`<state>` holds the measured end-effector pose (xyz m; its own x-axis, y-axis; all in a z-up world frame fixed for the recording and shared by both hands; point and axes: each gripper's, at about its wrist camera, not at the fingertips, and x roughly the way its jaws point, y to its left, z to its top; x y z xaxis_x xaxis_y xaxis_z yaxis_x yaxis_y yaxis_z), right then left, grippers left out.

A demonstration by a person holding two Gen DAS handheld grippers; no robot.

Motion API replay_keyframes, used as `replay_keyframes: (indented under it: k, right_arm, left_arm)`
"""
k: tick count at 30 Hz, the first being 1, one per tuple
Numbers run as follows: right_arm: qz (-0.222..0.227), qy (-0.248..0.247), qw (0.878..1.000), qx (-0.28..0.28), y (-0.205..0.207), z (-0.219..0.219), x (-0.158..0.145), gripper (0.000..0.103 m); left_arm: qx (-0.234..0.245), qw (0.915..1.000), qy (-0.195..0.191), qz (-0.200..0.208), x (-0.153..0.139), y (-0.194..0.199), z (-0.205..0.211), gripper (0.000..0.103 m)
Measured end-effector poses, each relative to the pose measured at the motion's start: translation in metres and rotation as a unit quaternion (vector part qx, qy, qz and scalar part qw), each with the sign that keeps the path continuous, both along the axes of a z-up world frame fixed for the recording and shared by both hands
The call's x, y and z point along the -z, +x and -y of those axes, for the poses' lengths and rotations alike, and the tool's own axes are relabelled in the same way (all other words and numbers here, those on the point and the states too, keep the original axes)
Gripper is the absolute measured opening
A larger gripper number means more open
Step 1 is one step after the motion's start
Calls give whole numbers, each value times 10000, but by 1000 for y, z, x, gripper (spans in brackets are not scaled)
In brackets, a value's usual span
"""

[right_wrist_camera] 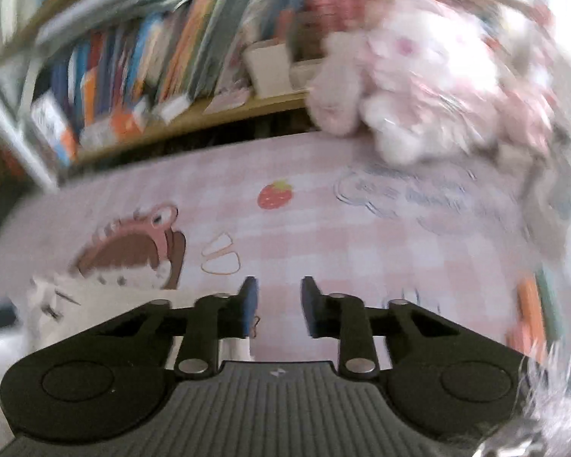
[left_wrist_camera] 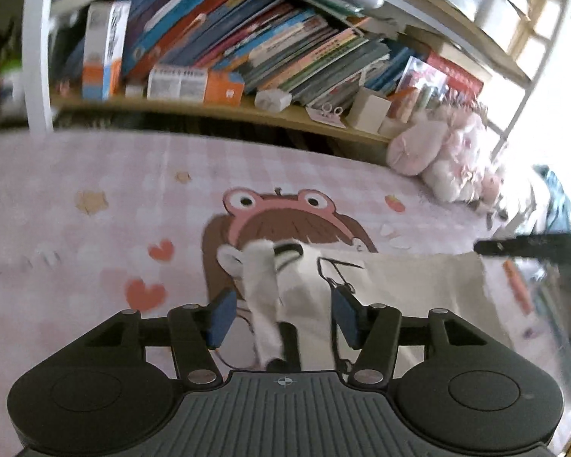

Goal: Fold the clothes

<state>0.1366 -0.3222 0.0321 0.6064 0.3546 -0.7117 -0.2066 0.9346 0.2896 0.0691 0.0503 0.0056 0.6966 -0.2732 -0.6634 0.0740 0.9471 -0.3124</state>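
A white garment point(left_wrist_camera: 407, 285) with thin black line drawings lies on the pink checked bedsheet point(left_wrist_camera: 76, 266). My left gripper point(left_wrist_camera: 283, 316) hovers over its left end with jaws apart. A rumpled strip of the white cloth point(left_wrist_camera: 260, 293) stands up in the gap, and neither blue pad presses on it. In the right wrist view the same garment point(right_wrist_camera: 53, 301) shows at the lower left. My right gripper point(right_wrist_camera: 279, 302) is open just to its right, with only bedsheet point(right_wrist_camera: 361, 236) visible between the fingers. A dark, blurred gripper part point(left_wrist_camera: 533, 247) reaches in over the garment's right end.
A low wooden shelf packed with books and boxes point(left_wrist_camera: 247, 45) runs along the bed's far side. Pink and white plush toys point(left_wrist_camera: 445, 152) sit at the far right corner, large and blurred in the right wrist view point(right_wrist_camera: 418, 76). A white frame post point(left_wrist_camera: 34, 57) stands at the left.
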Motion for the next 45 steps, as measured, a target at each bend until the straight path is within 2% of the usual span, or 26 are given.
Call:
replay_keyframes:
  k: [3, 7, 10, 14, 16, 20, 23, 24, 26, 27, 29, 31, 33, 34, 36, 37, 40, 43, 45]
  right_arm:
    - [-14, 463, 9988, -124, -27, 4, -4, 23]
    - [-151, 559, 9983, 18, -46, -9, 1, 23]
    - [-311, 505, 9977, 339, -44, -16, 18, 23]
    - [-505, 635, 9952, 541, -40, -12, 39, 22]
    - [-570, 828, 9931, 603, -39, -6, 44, 22]
    - [-590, 823, 9932, 580, -38, -6, 43, 22]
    - [-589, 790, 9933, 604, -38, -8, 43, 22]
    - [-594, 790, 9933, 605, -38, -8, 43, 22]
    - [-604, 781, 9933, 593, -37, -8, 43, 21]
    - [-610, 778, 9934, 587, -37, -8, 43, 21]
    - [-619, 785, 9934, 571, -37, -8, 44, 20]
    - [-617, 776, 9936, 546, -36, -9, 44, 21]
    - [-603, 733, 9942, 515, -36, -11, 44, 21]
    - [-604, 699, 9945, 499, -35, -12, 44, 21]
    - [-627, 689, 9945, 480, -34, -11, 44, 21]
    - [-637, 700, 9944, 477, -34, -11, 44, 21]
    - [-646, 721, 9942, 474, -34, -10, 44, 21]
    - [-646, 749, 9938, 510, -35, -10, 44, 21]
    - [-636, 808, 9931, 568, -39, -10, 41, 24]
  left_arm:
    - [-115, 9994, -323, -71, 9, 4, -2, 53]
    - [-245, 9980, -571, -92, 14, 11, -5, 53]
    - [-275, 9980, -565, -71, 13, 16, -5, 53]
    - [-273, 9965, -784, -45, 13, 22, -8, 53]
    - [-263, 9954, -918, -15, 13, 23, -10, 44]
    - [-419, 9888, -1426, -146, 21, 32, -18, 33]
    - [-569, 9838, -1649, -412, 33, 42, -22, 14]
    - [-574, 9813, -1787, -438, 33, 42, -24, 8]
    - [-564, 9717, -2294, -89, 23, 35, -30, 7]
    - [-529, 9637, -2614, 131, 16, 30, -33, 7]
    - [-761, 9548, -2864, 231, 11, 27, -37, 7]
    - [-1147, 9538, -2772, -157, 26, 37, -40, 7]
    - [-1525, 9488, -2695, -619, 46, 50, -44, 8]
    - [-1619, 9416, -2855, -749, 54, 54, -47, 10]
    - [-1636, 9355, -3036, -762, 58, 57, -51, 12]
    - [-1612, 9354, -3057, -749, 57, 56, -53, 15]
    - [-1553, 9441, -2850, -569, 46, 47, -58, 26]
    - [-1318, 9573, -2545, -363, 34, 29, -57, 27]
    - [-1187, 9636, -2359, -423, 35, 23, -55, 27]
